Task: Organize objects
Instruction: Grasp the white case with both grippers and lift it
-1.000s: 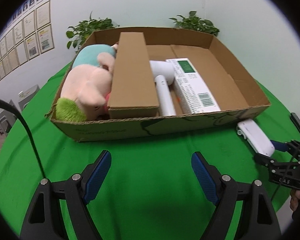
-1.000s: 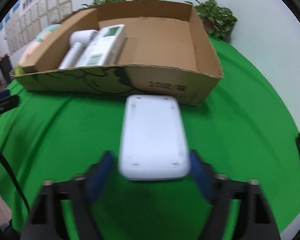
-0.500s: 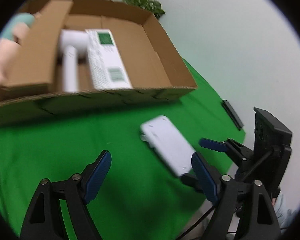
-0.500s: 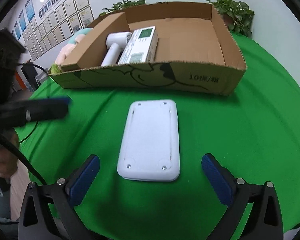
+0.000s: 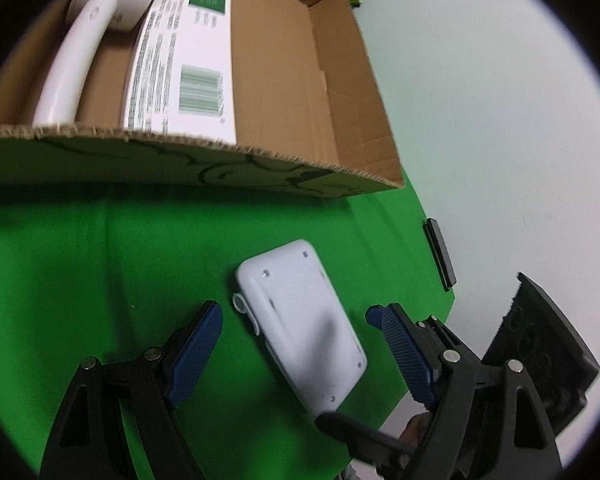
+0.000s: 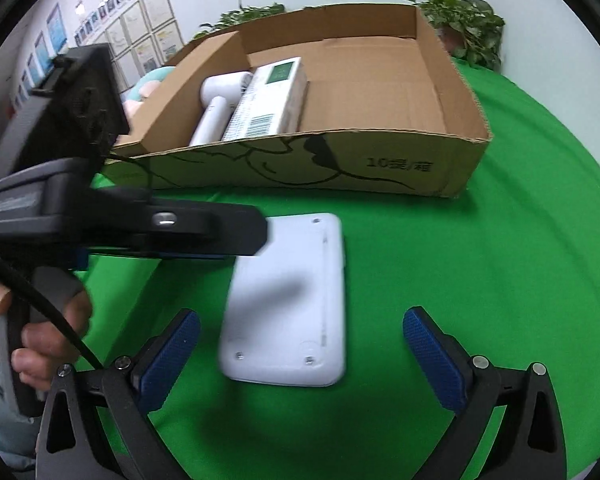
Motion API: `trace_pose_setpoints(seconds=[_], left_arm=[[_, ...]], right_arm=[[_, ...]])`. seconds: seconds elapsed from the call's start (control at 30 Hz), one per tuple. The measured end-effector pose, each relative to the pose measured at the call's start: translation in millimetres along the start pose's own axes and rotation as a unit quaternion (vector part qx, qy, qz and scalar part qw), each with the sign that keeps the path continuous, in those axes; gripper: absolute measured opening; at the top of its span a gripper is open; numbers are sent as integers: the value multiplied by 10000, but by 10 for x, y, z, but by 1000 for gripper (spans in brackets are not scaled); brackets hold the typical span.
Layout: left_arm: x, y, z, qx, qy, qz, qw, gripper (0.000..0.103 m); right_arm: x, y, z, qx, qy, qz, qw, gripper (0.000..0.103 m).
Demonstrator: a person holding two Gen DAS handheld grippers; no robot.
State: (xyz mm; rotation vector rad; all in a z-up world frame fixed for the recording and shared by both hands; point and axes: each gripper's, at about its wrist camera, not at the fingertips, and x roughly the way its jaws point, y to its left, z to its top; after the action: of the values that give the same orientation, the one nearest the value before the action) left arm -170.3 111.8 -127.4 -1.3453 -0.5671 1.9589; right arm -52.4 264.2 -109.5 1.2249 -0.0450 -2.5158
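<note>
A flat white device (image 5: 300, 320) lies face down on the green cloth in front of the cardboard box (image 5: 260, 168). My left gripper (image 5: 300, 344) is open, with one blue pad on each side of the device and clear of it. In the right wrist view the same device (image 6: 292, 300) lies between the wide-open fingers of my right gripper (image 6: 300, 360), untouched. One black left finger (image 6: 220, 228) reaches in from the left over the device's far left corner. A hand (image 6: 28, 340) holds that gripper's handle.
The box (image 6: 340, 172) holds a white hair dryer (image 6: 216, 112), a white carton with a green label (image 6: 268, 100) and a plush toy (image 6: 148, 84) behind a cardboard divider. A black bar (image 5: 440, 252) lies at the table's right edge. Potted plants (image 6: 468, 24) stand behind.
My right gripper opened and let go of the white device, which now lies on the cloth. My left gripper swung right and down until its fingers straddle the device.
</note>
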Motion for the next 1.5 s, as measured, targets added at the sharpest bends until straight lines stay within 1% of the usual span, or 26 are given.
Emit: trace_pose_setpoints(seconds=[0.07,0.23,0.27,0.33,0.4,0.43,0.5,0.57,0.7,0.77,0.8,0.87,1.03,1.13,1.2,1.37,1.5], left_arm=[[31,-22,-16,27,-3,8,10000,81],[63,-51,-20,15,7,53,10000,80],[70,-51,-24,-26,24,43,10000,75],[90,-58,-33,-57,77,32,9999,71],[97,-72,-49,-42,98,54,9999,67],[116,-65,-56,-74,163,36,9998,60],[108,-58,-63,-89,113,77,9999,57],[102,-47,-65,-96,120,137,9998,49],[99,-18,-61,-126,135,215,9996,42],[115,-27,-79,-104,129,281,9995,36],[118,-18,-75,-109,126,319,9994,33],[128,-6,-75,-121,129,304,9994,32],[126,-3,-123,-129,116,349,9992,31],[34,-3,-155,-54,120,368,9992,30],[22,-30,-163,-17,91,380,9992,30],[-187,-125,-145,132,-143,318,9993,30],[-478,-315,-58,417,-503,365,9972,30]], right_arm=[[22,50,-8,-131,19,47,9999,102],[91,156,-19,-319,98,-44,9994,99],[89,180,-40,-351,109,-94,9993,99],[132,236,-58,-441,180,-228,9986,96],[171,282,-86,-464,263,-181,9984,92],[182,312,-105,-506,287,-218,9981,91],[189,367,-134,-635,287,-392,9968,89],[178,382,-146,-663,291,-459,9963,87],[152,399,-158,-628,270,-576,9960,82],[129,393,-158,-579,244,-635,9960,74],[112,378,-155,-526,225,-690,9960,66],[82,337,-151,-397,215,-678,9967,66],[59,364,-158,-362,189,-760,9963,66],[43,365,-153,-216,158,-657,9975,65],[-1,388,-220,-123,144,-597,9980,65],[-156,456,-205,-127,-94,-645,9978,65],[-334,530,-55,-210,-424,-644,9968,65]])
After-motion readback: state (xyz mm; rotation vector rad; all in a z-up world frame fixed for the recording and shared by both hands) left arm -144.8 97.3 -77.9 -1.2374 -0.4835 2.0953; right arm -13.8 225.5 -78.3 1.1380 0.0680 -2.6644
